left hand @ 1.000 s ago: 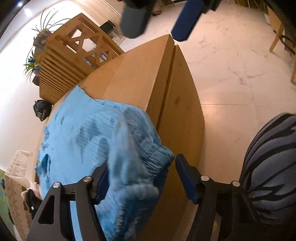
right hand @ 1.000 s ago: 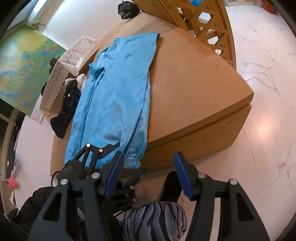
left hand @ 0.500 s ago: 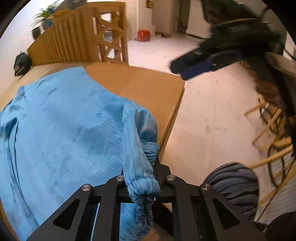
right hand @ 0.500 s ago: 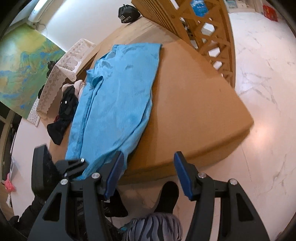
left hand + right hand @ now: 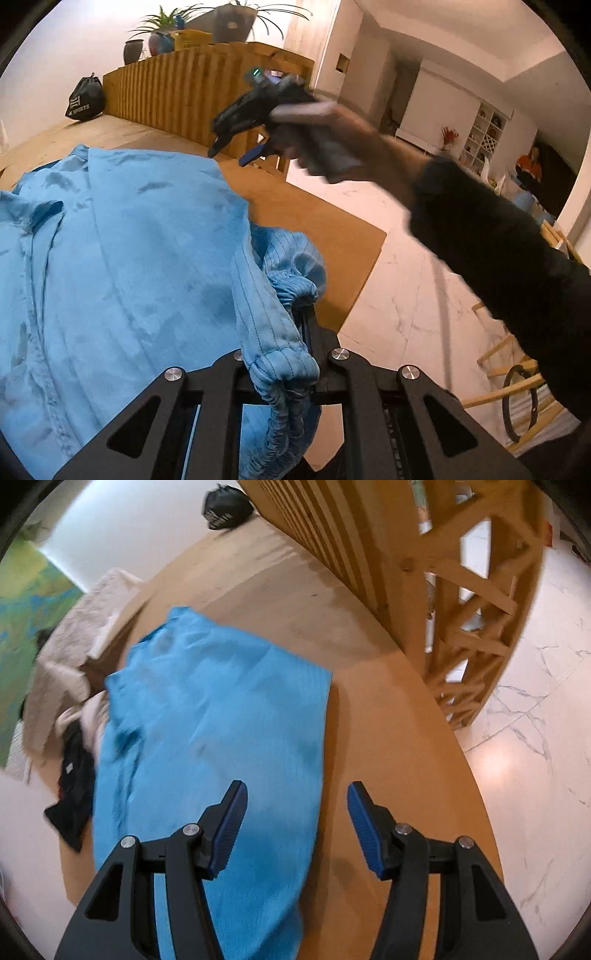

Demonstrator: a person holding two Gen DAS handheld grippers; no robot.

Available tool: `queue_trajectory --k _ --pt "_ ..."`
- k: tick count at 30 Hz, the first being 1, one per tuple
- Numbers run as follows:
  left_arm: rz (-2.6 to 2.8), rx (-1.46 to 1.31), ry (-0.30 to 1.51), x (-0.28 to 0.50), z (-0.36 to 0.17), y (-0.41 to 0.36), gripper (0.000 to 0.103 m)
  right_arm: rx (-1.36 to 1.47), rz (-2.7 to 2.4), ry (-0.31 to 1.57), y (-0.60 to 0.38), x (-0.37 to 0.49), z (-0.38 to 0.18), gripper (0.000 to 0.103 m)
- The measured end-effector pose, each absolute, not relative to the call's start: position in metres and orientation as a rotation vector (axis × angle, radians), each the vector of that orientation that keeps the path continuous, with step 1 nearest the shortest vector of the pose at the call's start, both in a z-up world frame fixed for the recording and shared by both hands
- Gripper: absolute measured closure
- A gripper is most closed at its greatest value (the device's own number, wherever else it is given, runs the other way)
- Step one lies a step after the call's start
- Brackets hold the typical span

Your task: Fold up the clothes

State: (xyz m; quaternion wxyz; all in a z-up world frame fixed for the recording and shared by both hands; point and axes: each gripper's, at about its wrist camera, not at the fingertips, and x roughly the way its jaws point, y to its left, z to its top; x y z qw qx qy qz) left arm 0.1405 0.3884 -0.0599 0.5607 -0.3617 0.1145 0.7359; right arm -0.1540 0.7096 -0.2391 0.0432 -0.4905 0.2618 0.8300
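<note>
Left gripper clamping blue garment cuff, right gripper spread above table

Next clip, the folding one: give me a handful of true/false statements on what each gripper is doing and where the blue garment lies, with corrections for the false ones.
1. The left gripper is shut on the elastic cuff of the blue garment. True.
2. The right gripper is clamped on the garment's hem. False: its jaws stand apart with nothing between them, above the garment.
3. The garment lies spread on the wooden table. True.
4. A black bag sits at the far end of the table near the wall. True.
5. The garment is red. False: it is light blue with fine stripes.
</note>
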Motion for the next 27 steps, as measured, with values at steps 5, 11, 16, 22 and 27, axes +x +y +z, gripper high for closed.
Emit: queue_trajectory --k 5,11,16,22,27 --pt "1.750 -0.842 0.234 0.124 -0.051 0.386 0.093 -1.527 2.526 0.803 0.726 -0.213 -0.262 0.047" --pt "1.753 -0.848 0.197 0.116 -0.051 0.383 0.093 -1.545 2.607 0.755 0.717 -0.240 -0.274 0.048" --pt "1.750 -0.871 0.110 0.114 -0.059 0.374 0.093 -1.607 2.584 0.737 0.702 -0.252 -0.273 0.096" --pt "1.763 -0.852 -0.001 0.111 -0.056 0.345 0.093 -1.569 2.612 0.614 0.666 -0.260 -0.218 0.098" --pt "1.783 -0.838 -0.107 0.105 -0.049 0.303 0.093 -1.536 2.681 0.466 0.608 -0.278 -0.154 0.098"
